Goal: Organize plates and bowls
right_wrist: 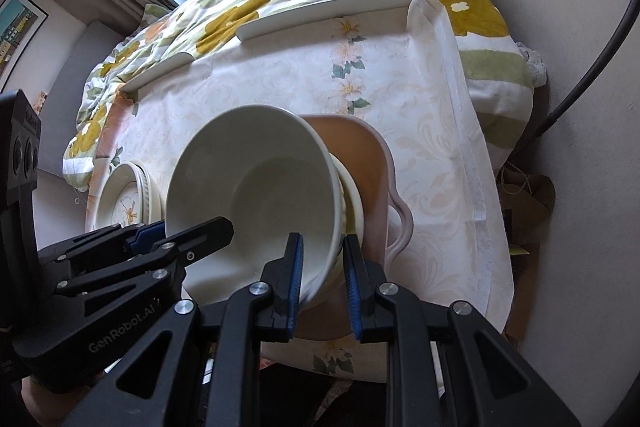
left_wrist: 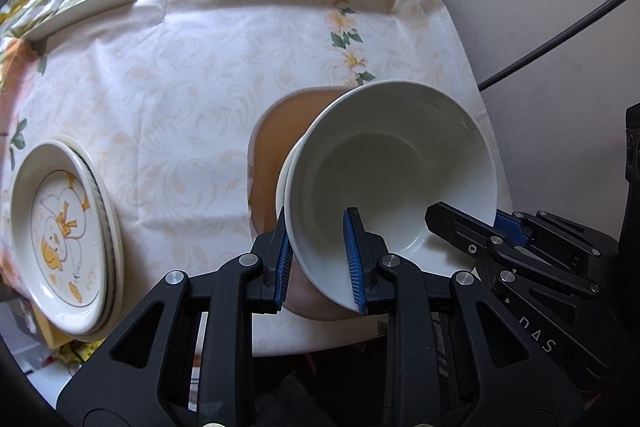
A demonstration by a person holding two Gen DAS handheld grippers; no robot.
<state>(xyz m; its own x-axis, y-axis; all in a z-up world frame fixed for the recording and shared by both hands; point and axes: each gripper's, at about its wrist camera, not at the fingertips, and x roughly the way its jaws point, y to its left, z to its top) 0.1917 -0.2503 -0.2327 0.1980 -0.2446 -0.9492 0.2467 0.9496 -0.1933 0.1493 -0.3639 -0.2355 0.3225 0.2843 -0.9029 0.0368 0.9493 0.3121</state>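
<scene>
I read "GenRobot.AI" on the left gripper [right_wrist: 160,227]. Both grippers pinch the white bowl [left_wrist: 394,167]: left gripper on its left rim, right gripper [right_wrist: 322,279] on its right rim. The bowl sits tilted over the pink tray [right_wrist: 376,163]. Beyond, left of the tray: stacked duck-print plates [left_wrist: 64,227].
</scene>
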